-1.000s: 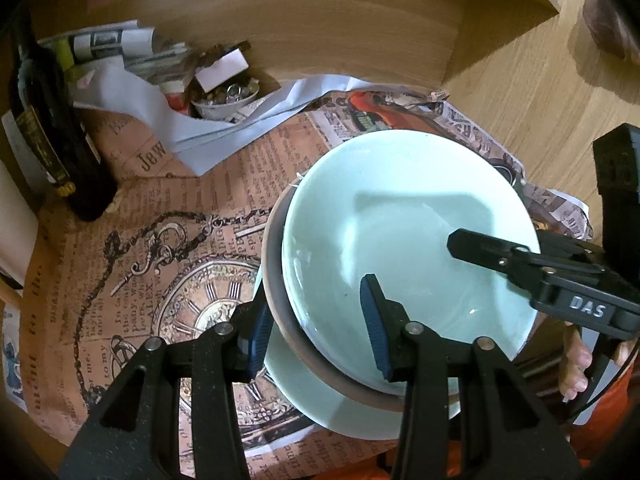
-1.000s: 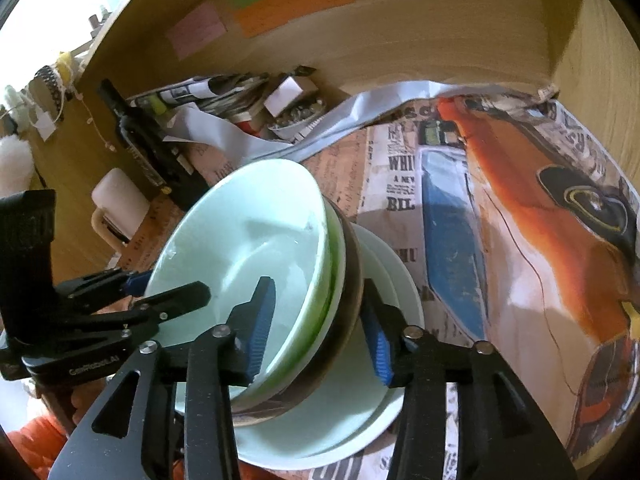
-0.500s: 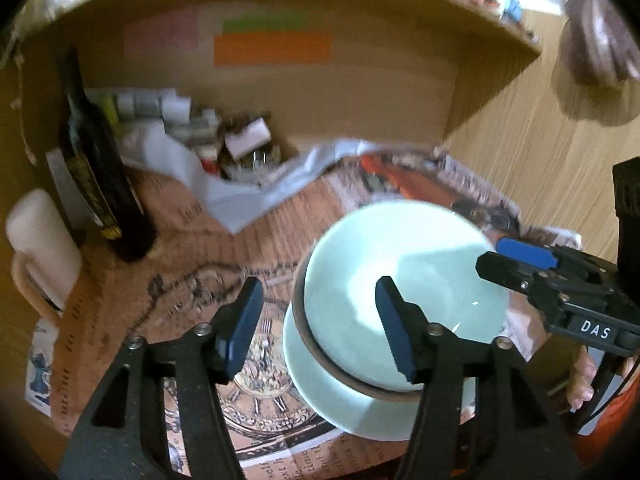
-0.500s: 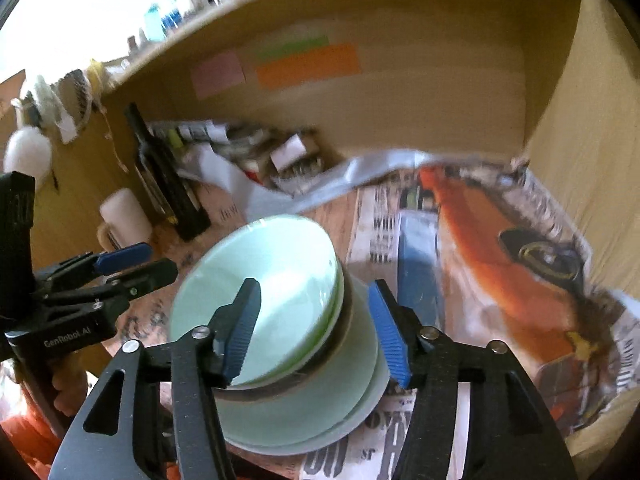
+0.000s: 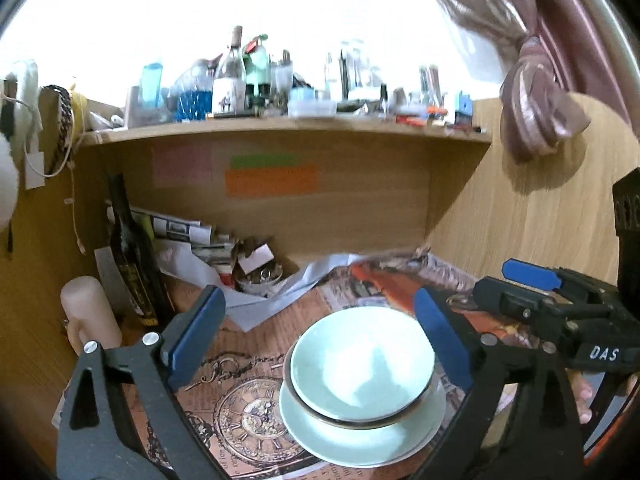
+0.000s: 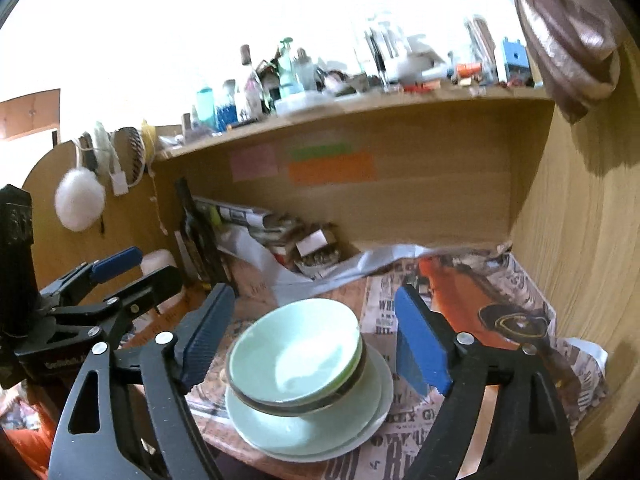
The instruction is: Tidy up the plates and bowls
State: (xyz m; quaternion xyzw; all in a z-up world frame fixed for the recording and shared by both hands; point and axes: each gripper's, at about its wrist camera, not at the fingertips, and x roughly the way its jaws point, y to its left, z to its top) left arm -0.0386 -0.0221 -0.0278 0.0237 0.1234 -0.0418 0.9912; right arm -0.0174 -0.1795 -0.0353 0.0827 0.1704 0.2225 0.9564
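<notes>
- Left gripper [image 5: 320,336], right gripper [image 6: 316,338]: jaws just spread wide, nothing between.
- Glossy pale-green bowls [image 5: 360,364] nested on round plates [image 5: 360,436].
- Printed newspaper [image 6: 460,292] underneath.

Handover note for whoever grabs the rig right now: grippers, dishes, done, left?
Left gripper: open, empty, jaws just opened, clear of the stack.
Right gripper: the same.
Dishes: pale green bowl nested in a dark-rimmed bowl, on the green plate over a white plate, on the newspaper.
Done: stack built, released.
Left: no other loose plates or bowls in view; check off-camera.
</notes>
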